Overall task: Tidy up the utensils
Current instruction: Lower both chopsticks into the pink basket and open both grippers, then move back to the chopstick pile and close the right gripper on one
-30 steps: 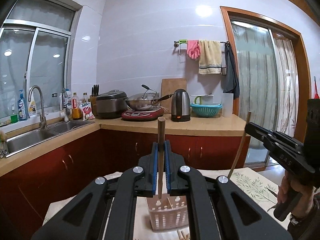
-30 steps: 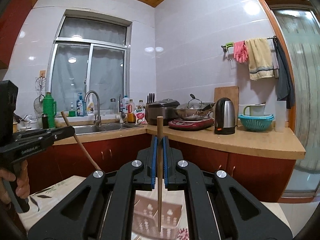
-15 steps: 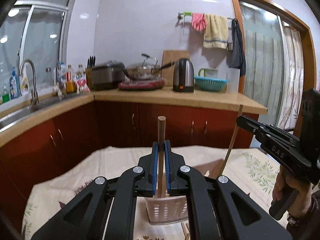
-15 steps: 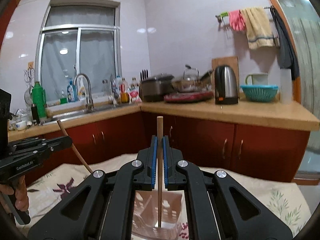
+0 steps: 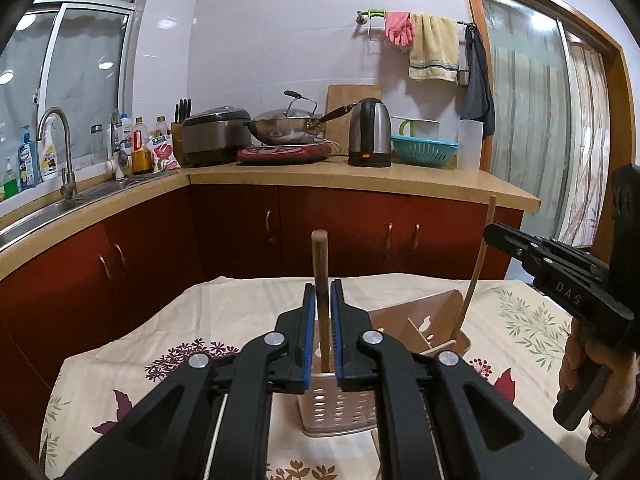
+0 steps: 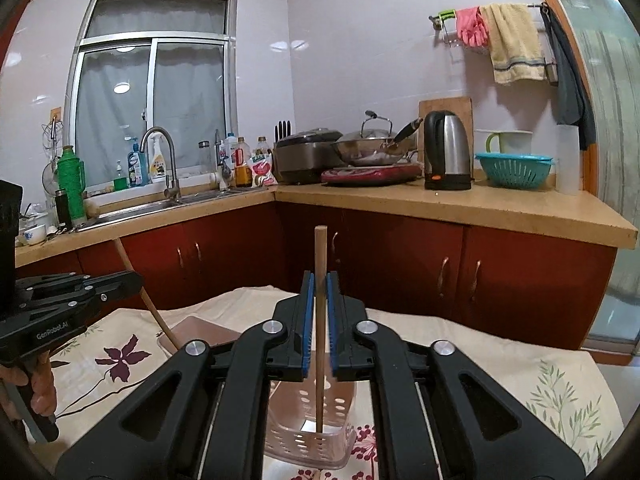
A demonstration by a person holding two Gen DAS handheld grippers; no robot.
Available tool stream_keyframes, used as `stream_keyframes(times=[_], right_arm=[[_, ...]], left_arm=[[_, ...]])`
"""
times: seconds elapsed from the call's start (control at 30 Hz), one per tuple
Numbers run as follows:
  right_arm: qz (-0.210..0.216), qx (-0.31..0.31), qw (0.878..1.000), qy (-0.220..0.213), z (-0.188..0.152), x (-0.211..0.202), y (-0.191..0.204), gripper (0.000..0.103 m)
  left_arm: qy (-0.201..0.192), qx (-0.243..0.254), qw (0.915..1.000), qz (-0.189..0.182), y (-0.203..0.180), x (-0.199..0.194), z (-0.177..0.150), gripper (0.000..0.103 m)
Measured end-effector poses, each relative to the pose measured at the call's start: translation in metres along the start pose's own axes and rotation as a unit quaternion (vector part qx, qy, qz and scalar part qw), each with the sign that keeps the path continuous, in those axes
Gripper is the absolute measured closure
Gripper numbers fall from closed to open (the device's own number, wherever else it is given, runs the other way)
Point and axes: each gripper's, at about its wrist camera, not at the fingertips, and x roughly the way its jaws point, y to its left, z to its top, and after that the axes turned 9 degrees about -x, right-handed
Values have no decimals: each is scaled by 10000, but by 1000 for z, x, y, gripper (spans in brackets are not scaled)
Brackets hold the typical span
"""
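left tongs point(image 5: 322, 332) grip dark chopstick point(image 5: 320, 264) | right tongs point(image 6: 318, 320) grip pale chopstick point(image 6: 319, 280) | risk: released tilted, either tips out of perforated holder point(image 5: 340, 408)

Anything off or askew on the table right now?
Mostly fine. One thing: the brown tray behind the perforated basket sits tipped up at an angle rather than flat, and a loose chopstick lies slanted across it. Nothing spilled or broken that I can see.
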Motion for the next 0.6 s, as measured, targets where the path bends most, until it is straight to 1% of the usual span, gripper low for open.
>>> stream_keyframes(times=[0.03, 0.07, 0.1, 0.13, 0.17, 0.23, 0.3, 0.33, 0.4, 0.53, 0.6], right_arm=[[-22, 2, 10000, -10, 0, -1, 0, 79], [-60, 14, 10000, -40, 1, -4, 1, 67], [-79, 26, 9999, -68, 2, -6, 0, 57], [-108, 34, 9999, -102, 3, -9, 0, 53], [-151, 26, 9998, -135, 4, -13, 0, 48], [-207, -8, 9997, -164, 6, -19, 0, 44], [-260, -16, 9995, -193, 8, -28, 0, 39], [-285, -13, 9994, -200, 8, -33, 0, 38], [-320, 2, 9993, -194, 8, -44, -1, 37], [-366, 29, 9992, -158, 0, -71, 1, 37], [-385, 20, 9992, -80, -10, -86, 4, 37]], left_arm=[[-3, -3, 10000, 17, 1, 0, 0, 78], [-24, -18, 10000, 37, 1, -1, 0, 74], [-70, -42, 9999, 60, 2, -4, 1, 63], [-103, -57, 9999, 71, 4, -6, 1, 57], [-136, -73, 9998, 89, 5, -9, 2, 54], [-180, -88, 9997, 136, 5, -15, 3, 39], [-237, -93, 9995, 180, 6, -22, 2, 33], [-273, -68, 9994, 226, 5, -28, 1, 30], [-342, 9, 9988, 360, 3, -39, -2, 27], [-428, 180, 9973, 577, 0, -61, -15, 27], [-429, 260, 9962, 705, -2, -74, -28, 27]])
